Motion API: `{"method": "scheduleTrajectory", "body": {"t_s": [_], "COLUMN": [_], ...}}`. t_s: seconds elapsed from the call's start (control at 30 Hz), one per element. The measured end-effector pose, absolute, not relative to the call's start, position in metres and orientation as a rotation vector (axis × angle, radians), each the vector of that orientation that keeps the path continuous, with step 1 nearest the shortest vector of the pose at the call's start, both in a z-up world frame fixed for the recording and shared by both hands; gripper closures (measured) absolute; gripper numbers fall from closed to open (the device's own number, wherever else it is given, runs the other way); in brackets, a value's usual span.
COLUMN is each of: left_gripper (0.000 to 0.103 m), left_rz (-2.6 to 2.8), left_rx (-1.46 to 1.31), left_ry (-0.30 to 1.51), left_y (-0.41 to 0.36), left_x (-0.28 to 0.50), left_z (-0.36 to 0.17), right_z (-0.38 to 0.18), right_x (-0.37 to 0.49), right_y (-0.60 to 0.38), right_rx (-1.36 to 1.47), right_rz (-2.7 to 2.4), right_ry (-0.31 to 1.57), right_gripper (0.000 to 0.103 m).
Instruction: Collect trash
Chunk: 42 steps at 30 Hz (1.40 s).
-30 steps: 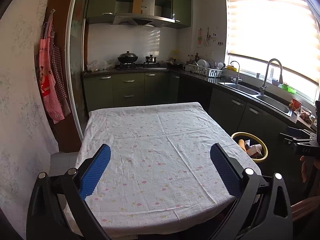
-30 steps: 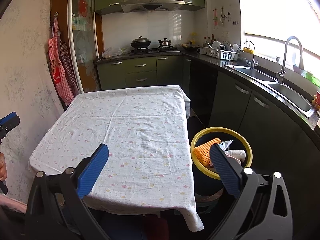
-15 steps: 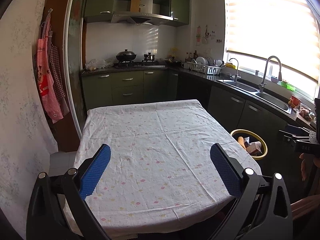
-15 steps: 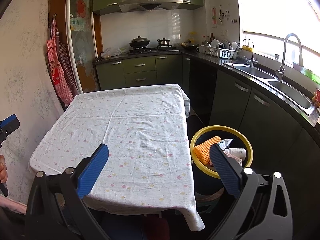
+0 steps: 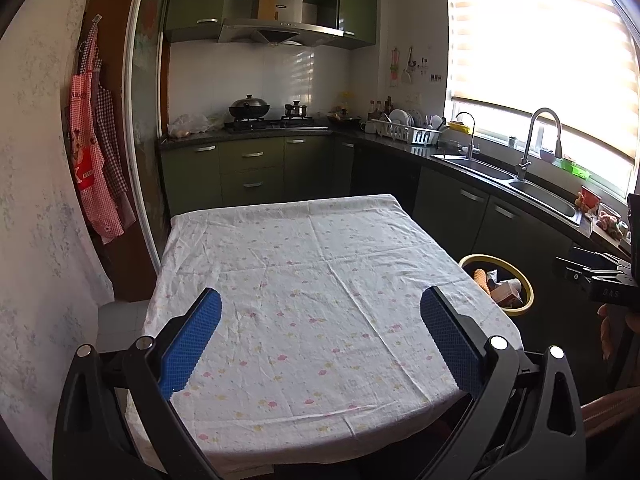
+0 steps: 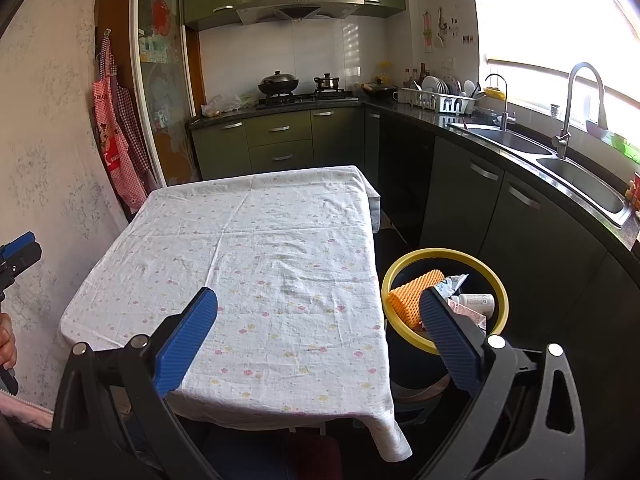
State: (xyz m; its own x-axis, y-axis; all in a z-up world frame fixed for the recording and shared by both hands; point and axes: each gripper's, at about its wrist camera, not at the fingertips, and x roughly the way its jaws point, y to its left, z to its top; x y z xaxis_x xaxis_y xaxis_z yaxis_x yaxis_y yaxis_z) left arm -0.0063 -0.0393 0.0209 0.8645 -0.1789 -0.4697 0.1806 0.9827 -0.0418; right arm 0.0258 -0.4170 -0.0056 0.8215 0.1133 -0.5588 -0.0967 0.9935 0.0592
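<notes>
Creased floral tablecloth [image 6: 256, 264] on square table; beside it round yellow-rimmed bin [image 6: 502, 300] with ribbed orange foam [image 6: 412, 294]; left gripper [image 5: 320, 336], right gripper [image 6: 318, 330], jaws wide apart, empty

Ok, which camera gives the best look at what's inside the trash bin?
The right wrist view: the trash bin sits close, showing an orange sponge and wrappers. The left wrist view shows the bin small, far right, half hidden by the table.
</notes>
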Motion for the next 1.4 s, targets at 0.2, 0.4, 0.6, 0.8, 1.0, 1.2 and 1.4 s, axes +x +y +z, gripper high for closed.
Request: {"method": "scheduleTrajectory", "body": {"t_s": [0.2,0.4,0.6,0.8,1.0,1.2,1.4], "left_gripper": [0.005,0.005,0.005,0.005,0.005,0.005,0.005], "left_rz": [-0.196,-0.197,-0.198,-0.206,-0.212,-0.216,-0.239], "left_rx": [0.000,0.000,0.000,-0.004,-0.009,-0.016,-0.044], "left_ry": [0.498,0.501,0.506,0.507,0.513,0.521,0.505], "left_y": [-0.040,-0.039,-0.039,-0.041,-0.041,-0.041,-0.040], "left_x": [-0.004,-0.003,-0.002,-0.002,0.000,0.001,0.004], "left_z": [0.019,0.018,0.016,0.015,0.014,0.012,0.010], "right_z": [-0.005,-0.009,-0.010,-0.011,-0.013,-0.013,-0.015], "right_x": [0.026,0.025,0.026,0.026,0.026,0.026,0.027], "right_y": [-0.417,-0.416,-0.416,-0.415,-0.415,-0.415,-0.414], "right_rx": [0.029,0.032,0.032,0.033,0.033,0.033,0.032], "right_rz": [0.111,0.109,0.108,0.108,0.109,0.109,0.109], "right_ry": [0.597,0.599,0.600,0.600,0.602,0.602,0.607], "right_gripper": [0.007,0.007,0.007,0.007,0.007,0.007,0.007]}}
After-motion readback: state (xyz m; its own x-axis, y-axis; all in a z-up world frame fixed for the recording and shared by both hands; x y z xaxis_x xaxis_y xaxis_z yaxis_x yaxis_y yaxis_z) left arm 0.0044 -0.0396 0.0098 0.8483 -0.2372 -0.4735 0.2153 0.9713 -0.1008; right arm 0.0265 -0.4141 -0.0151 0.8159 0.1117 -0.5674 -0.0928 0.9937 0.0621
